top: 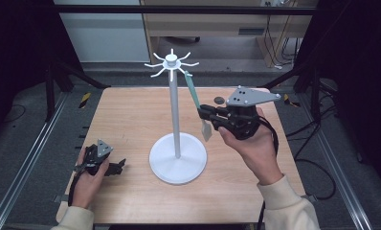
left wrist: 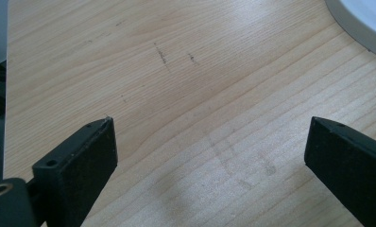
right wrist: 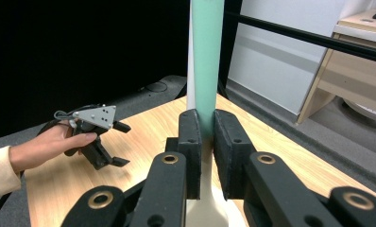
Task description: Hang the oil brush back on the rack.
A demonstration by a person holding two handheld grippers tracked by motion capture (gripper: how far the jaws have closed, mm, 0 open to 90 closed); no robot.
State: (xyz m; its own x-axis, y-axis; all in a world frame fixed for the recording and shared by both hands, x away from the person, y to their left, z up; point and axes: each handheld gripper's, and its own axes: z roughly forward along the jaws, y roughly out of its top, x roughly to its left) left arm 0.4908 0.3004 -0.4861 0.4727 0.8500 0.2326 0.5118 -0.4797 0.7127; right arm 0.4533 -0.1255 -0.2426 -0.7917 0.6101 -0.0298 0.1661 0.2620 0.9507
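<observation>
A long utensil with a mint-green handle (top: 194,90) is seen hanging from one of the hooks at the top of the white stand (top: 175,115), its pale lower end (top: 206,129) dangling beside the pole above the counter (top: 131,115). The right hand-held gripper (top: 201,113) is closed on it, the jaws clamped flat against the handle roughly at the junction with the pale head, as is shown clearly in the right gripper view (right wrist: 207,71). The left hand-held gripper (top: 121,166) is rested low on the counter near the stand's round base, its jaws spread wide with nothing between them.

The utensil is judged to be light, and probably plastic or silicone, though the material cannot be confirmed at this resolution. A smooth handle of this kind may be expected to slip or pivot under a narrow pinch, so a firm hold across its flat faces is advised. The stand is judged top-heavy on a slim pole; sideways pulls on the hook should be avoided.
</observation>
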